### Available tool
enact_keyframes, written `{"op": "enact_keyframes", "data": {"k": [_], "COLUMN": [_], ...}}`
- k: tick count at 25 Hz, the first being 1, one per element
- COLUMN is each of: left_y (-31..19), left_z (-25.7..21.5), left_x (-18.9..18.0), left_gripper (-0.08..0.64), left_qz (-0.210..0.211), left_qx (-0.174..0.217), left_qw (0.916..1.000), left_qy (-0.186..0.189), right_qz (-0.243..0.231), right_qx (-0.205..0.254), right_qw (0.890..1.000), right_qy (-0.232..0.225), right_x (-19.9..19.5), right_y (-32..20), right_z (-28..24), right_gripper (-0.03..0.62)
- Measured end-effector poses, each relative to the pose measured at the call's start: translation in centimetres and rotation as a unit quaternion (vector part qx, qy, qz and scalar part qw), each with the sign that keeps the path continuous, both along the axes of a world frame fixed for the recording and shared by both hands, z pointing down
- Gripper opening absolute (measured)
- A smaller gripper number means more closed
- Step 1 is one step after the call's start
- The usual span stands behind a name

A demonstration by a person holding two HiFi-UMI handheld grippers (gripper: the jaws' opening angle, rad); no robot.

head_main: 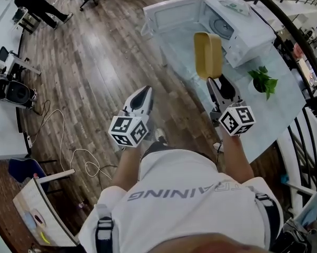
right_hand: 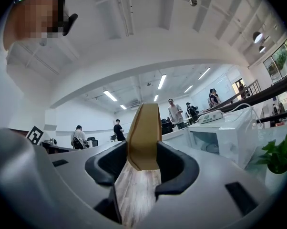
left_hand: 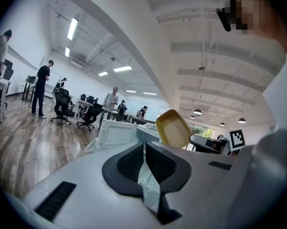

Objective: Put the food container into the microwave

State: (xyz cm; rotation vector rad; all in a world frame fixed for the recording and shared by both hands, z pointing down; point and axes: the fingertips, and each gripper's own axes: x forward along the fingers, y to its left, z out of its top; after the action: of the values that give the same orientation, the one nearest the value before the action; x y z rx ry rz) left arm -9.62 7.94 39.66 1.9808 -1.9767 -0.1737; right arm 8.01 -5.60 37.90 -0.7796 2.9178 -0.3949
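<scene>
A tan food container (head_main: 208,54) is held up on edge in the air, and my right gripper (head_main: 215,82) is shut on its lower rim. In the right gripper view the container (right_hand: 144,135) stands tall between the two jaws. Just beyond it is the white microwave (head_main: 237,22), its door (head_main: 169,15) swung open to the left and its cavity facing me. My left gripper (head_main: 144,94) hangs over the wooden floor left of the table, shut with nothing in it. In the left gripper view its jaws meet at the tips, with the container (left_hand: 173,128) off to the right.
The microwave stands on a pale glass table (head_main: 285,107) with a small green plant (head_main: 264,80) on its right side. A dark railing (head_main: 300,41) curves behind the table. Cables (head_main: 69,152) lie on the floor at left. Office chairs and people are far back.
</scene>
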Motion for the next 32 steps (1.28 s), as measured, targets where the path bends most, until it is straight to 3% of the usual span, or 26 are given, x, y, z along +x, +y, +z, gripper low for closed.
{"op": "enact_keyframes", "data": {"k": [16, 32], "left_y": [-7.4, -16.6], "left_z": [0.7, 2.7], "left_x": [-13.1, -15.9], "left_gripper": [0.043, 0.043], "left_qz": [0.073, 0.099], "left_qx": [-0.011, -0.023], "left_qw": [0.9972, 0.9947], "left_qy": [-0.010, 0.011], "right_qz": [0.067, 0.096], "right_qx": [-0.021, -0.044], "right_qw": [0.998, 0.994], "right_qy": [-0.002, 0.020], "right_x": [-11.5, -13.4], "right_y": [-4.2, -12.4], "right_z": [2.2, 4.6], "right_gripper": [0.212, 0.212]}}
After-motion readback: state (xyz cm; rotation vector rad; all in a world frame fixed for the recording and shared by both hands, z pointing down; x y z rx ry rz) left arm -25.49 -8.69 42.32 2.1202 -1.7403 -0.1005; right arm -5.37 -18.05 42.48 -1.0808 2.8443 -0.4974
